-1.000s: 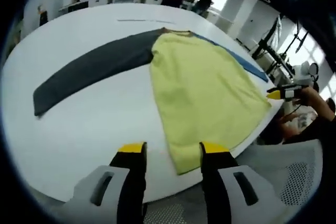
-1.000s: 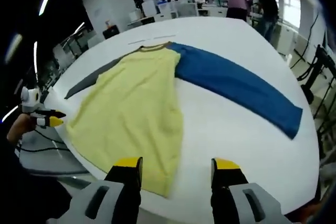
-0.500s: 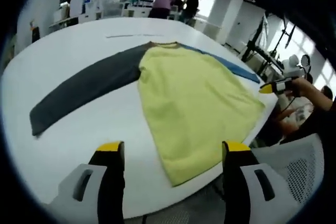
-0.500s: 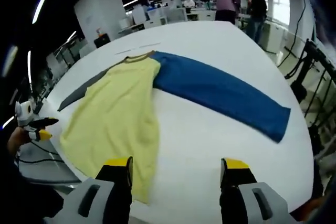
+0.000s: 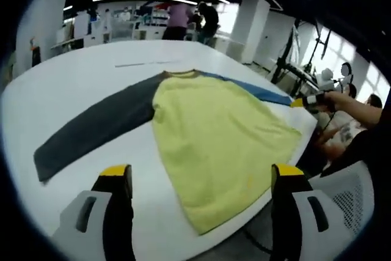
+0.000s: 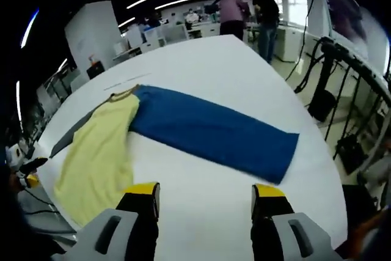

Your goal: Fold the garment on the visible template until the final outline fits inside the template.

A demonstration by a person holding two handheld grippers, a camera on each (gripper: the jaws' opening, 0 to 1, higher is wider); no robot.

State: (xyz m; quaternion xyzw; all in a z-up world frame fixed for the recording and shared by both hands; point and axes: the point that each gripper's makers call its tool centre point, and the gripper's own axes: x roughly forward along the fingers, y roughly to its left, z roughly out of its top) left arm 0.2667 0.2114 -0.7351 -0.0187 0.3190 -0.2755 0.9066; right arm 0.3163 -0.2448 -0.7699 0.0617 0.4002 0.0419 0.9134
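I've got the big white table (image 5: 73, 90) under both cameras; on it lies the garment, spread flat, its yellow body (image 5: 214, 132) running from the collar at the far side to a hem right at the table's near edge; the hem corner in the left gripper view sits just at the lip. From that body the blue sleeve (image 6: 214, 136) stretches out across the table in the right gripper view, flat, its cuff end well away from the body; the grey sleeve (image 5: 91, 129) reaches the opposite way in the left gripper view, also flat. A thin pale line (image 5: 137, 63) marks the tabletop just beyond the collar; I can't tell what it is. My left gripper (image 5: 201, 181) hovers over the hem, jaws spread wide, holding nothing; my right gripper (image 6: 206, 195) hangs above bare table near the blue sleeve, jaws likewise apart, empty. Beyond the table, two people (image 6: 244, 13) stand among desks.
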